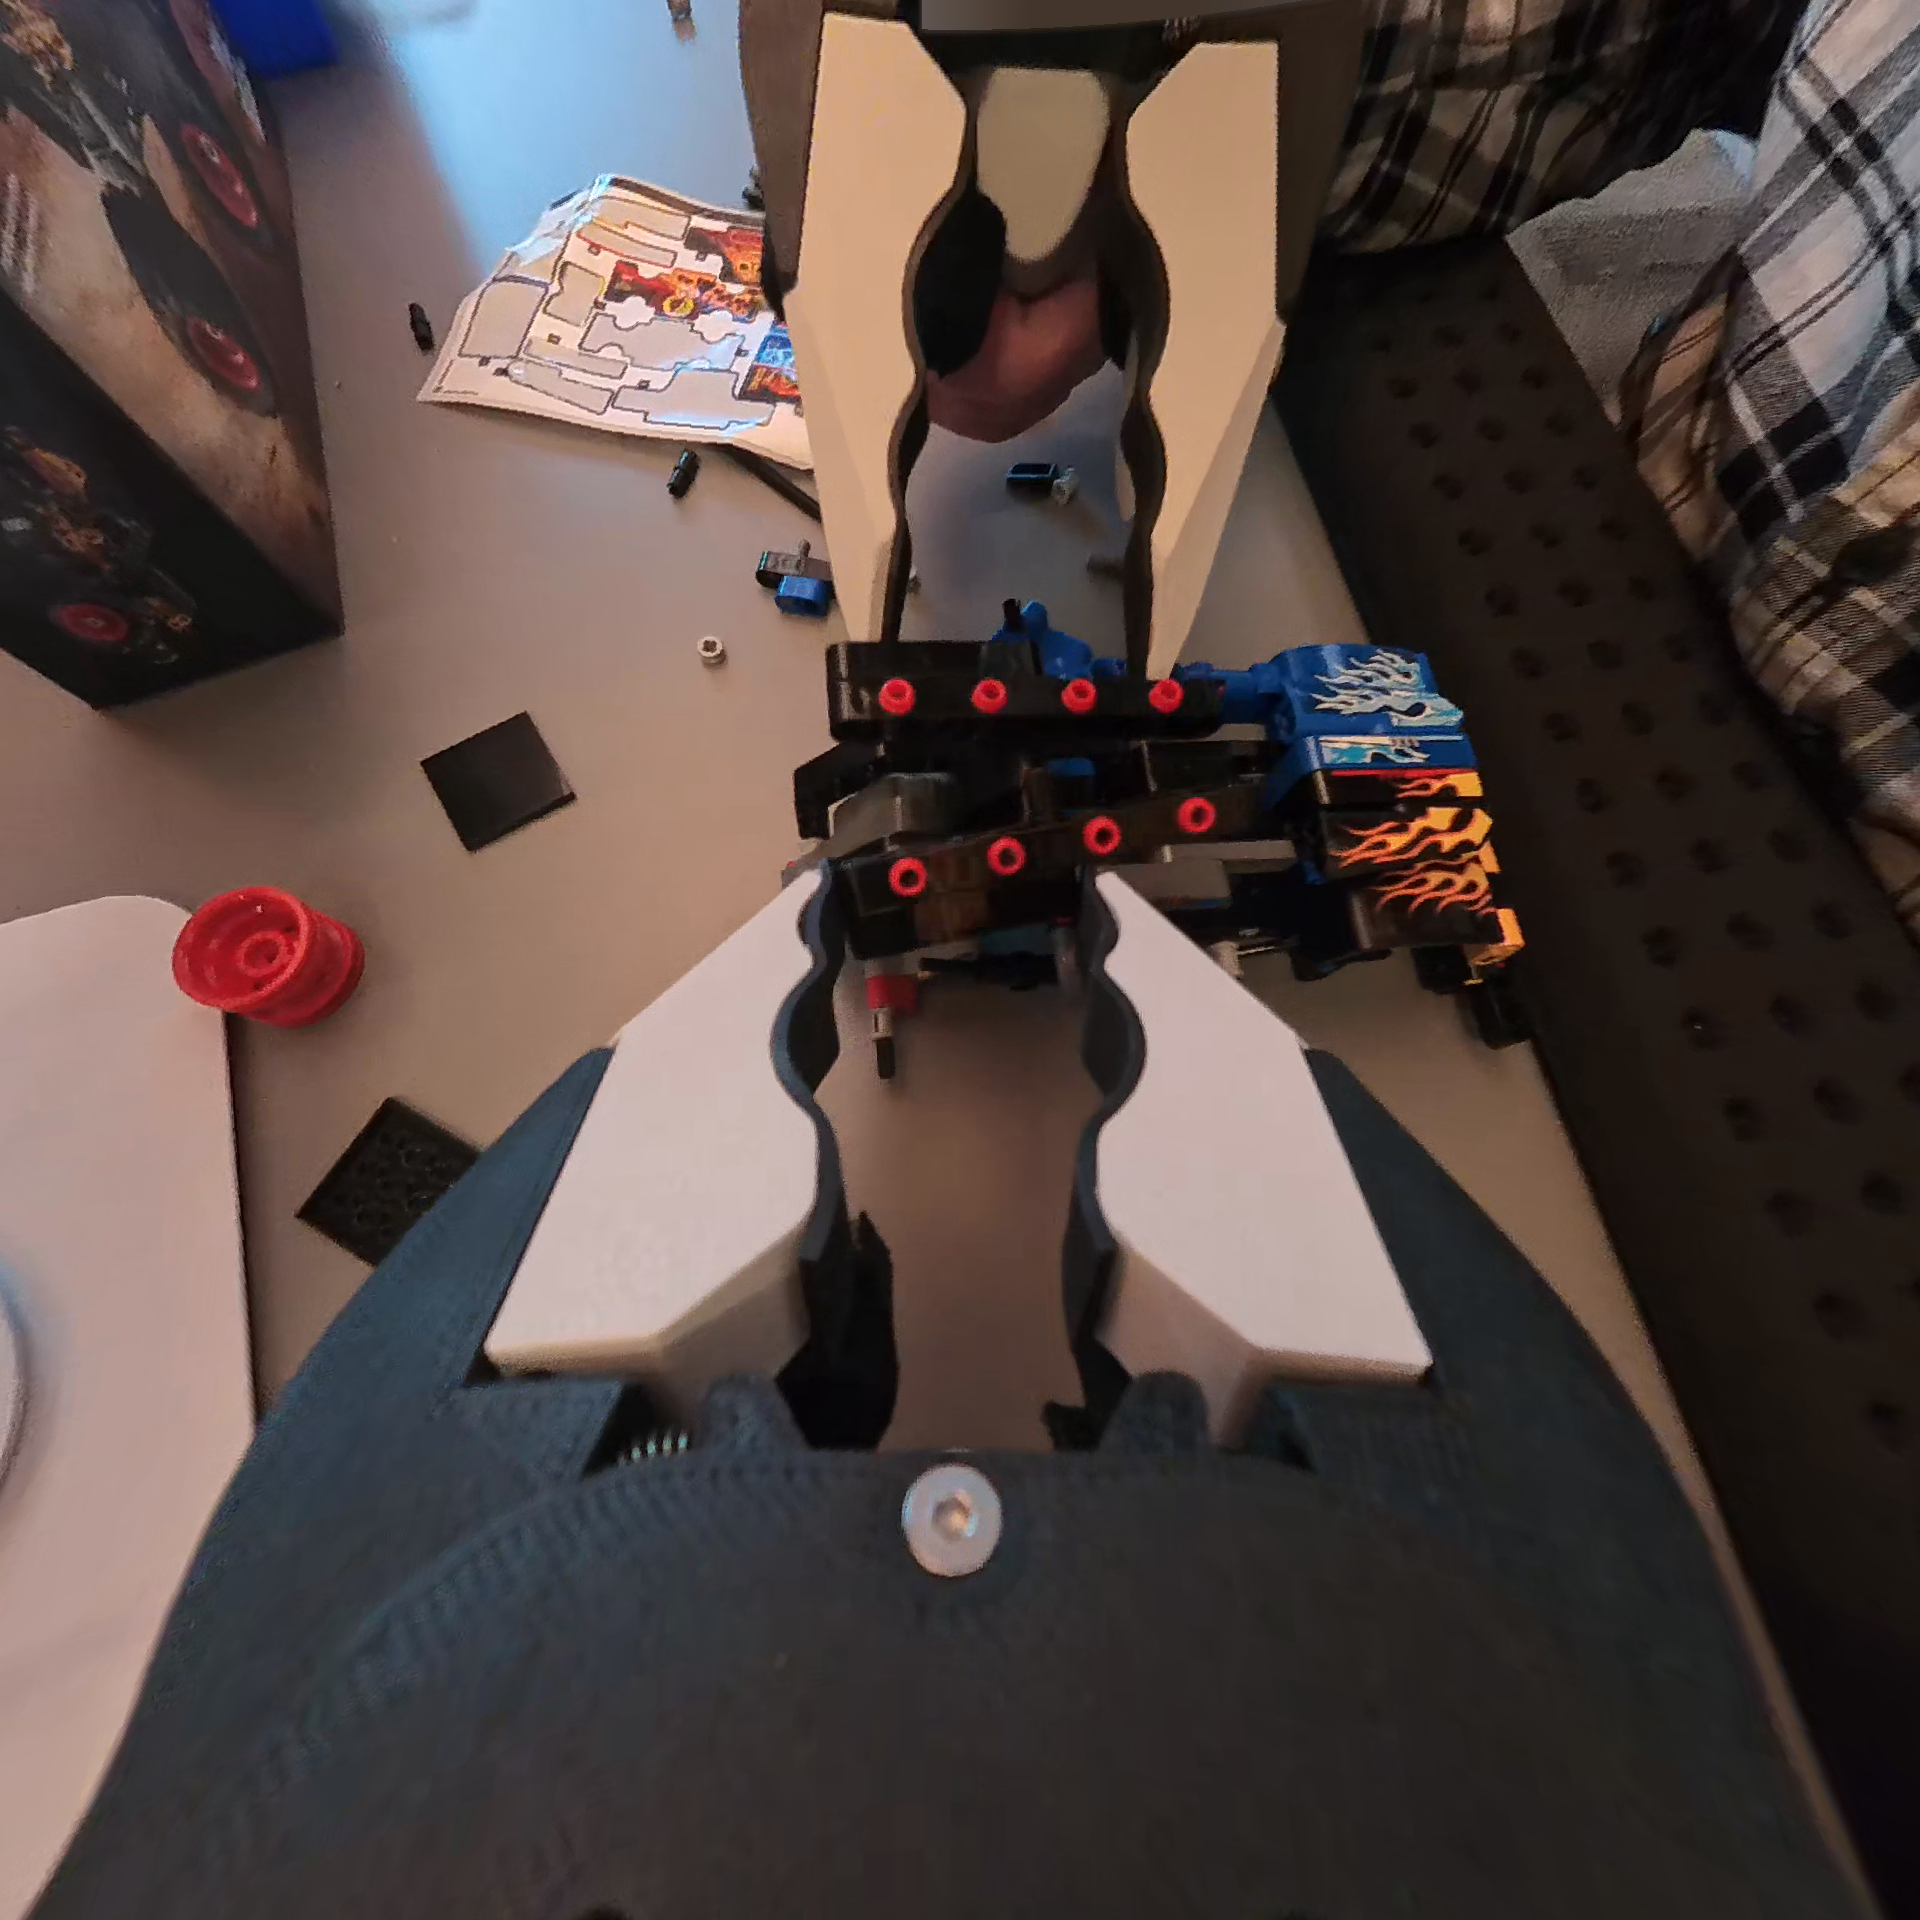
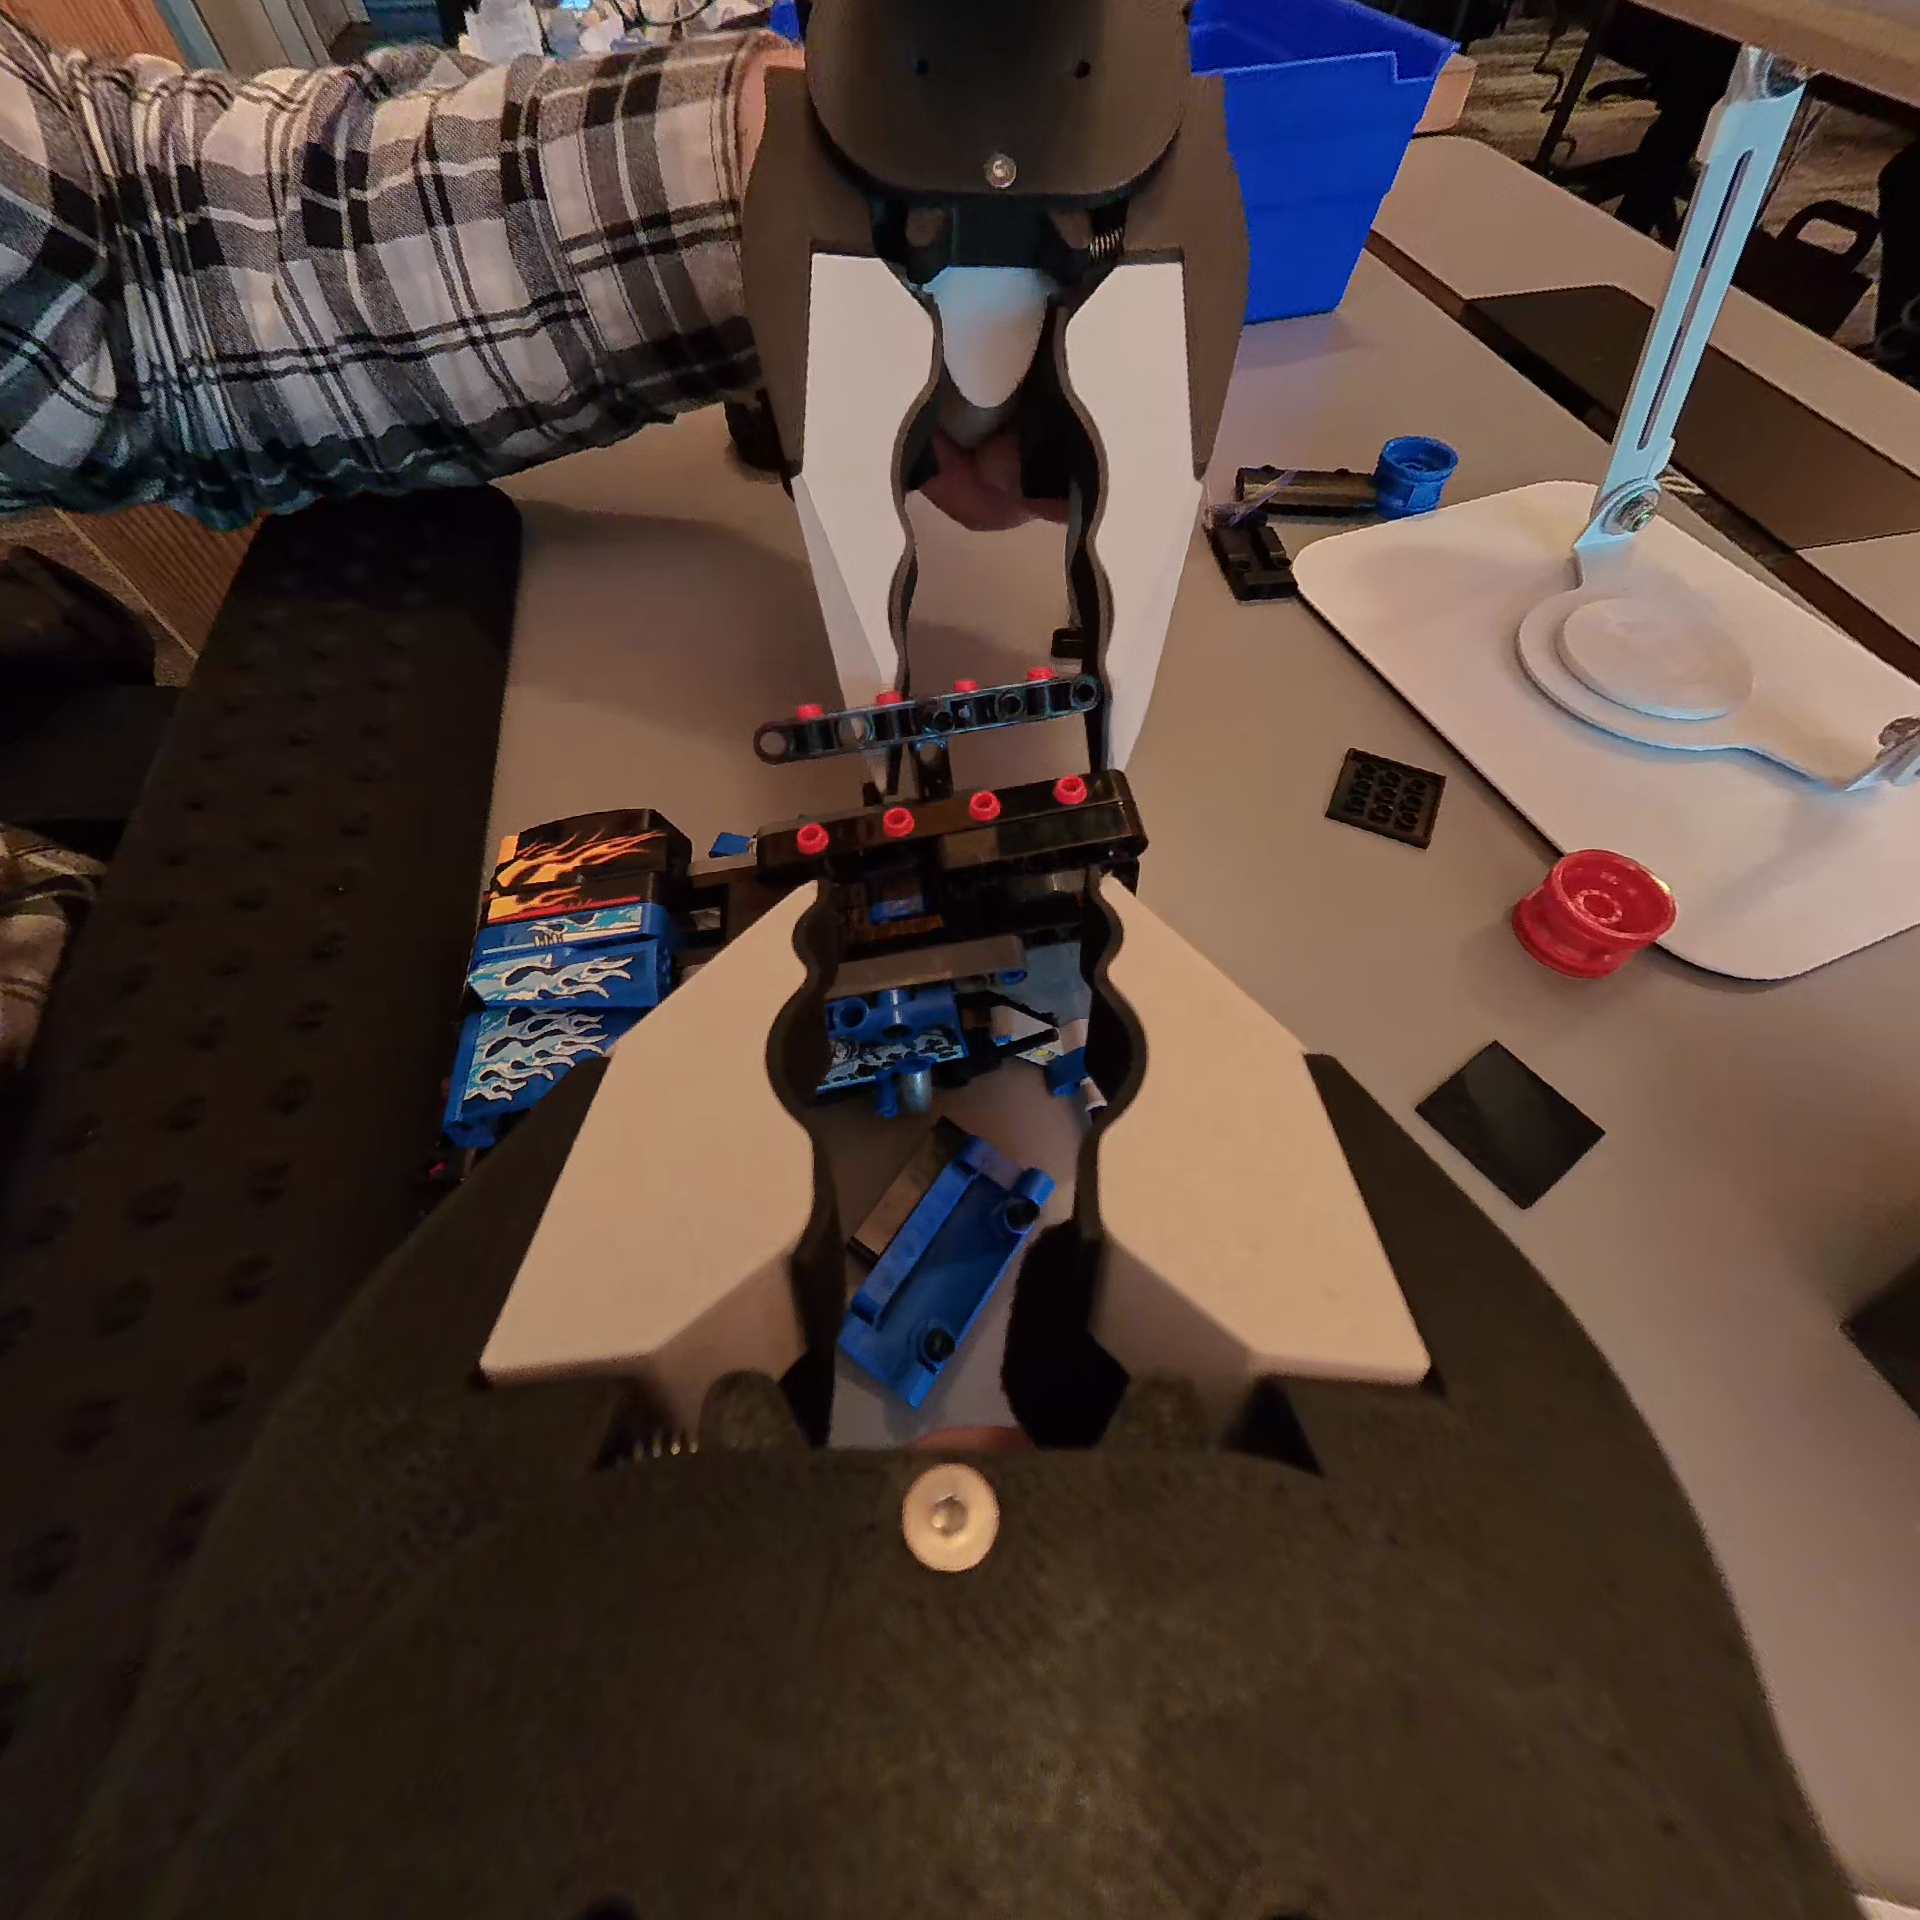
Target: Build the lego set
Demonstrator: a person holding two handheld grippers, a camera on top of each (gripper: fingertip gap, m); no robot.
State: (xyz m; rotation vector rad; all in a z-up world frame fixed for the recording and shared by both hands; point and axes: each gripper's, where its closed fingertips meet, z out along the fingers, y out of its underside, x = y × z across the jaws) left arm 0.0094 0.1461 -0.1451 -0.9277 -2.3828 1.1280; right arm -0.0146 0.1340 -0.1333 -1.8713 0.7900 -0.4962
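Note:
A partly built lego model (image 1: 1039, 790) of black beams with red pins and blue and black flame-printed panels sits near the table's edge. My left gripper (image 1: 961, 904) is closed on its near side, fingers on either side of the chassis. The right gripper (image 1: 1018, 644) faces it from the far side and grips the model by the black beam with red pins. In the right wrist view my right gripper (image 2: 966, 904) holds the model (image 2: 935, 862) and the left gripper (image 2: 992, 717) is opposite. A loose blue panel (image 2: 945, 1268) lies on the table between my right fingers.
A red wheel hub (image 1: 265, 956) lies by a white stand base (image 2: 1610, 707). Black square pieces (image 1: 497, 779) and small loose parts dot the grey table. A sticker sheet (image 1: 623, 322), the set's box (image 1: 135, 343), a blue bin (image 2: 1309, 156) and a black perforated mat (image 1: 1662, 831) surround it. The grippers are tip to tip, or close to it. From either gripper's tips it is about 15 cm to the red wheel hub (image 1: 265, 956). It is also in sight in the right wrist view (image 2: 1589, 890).

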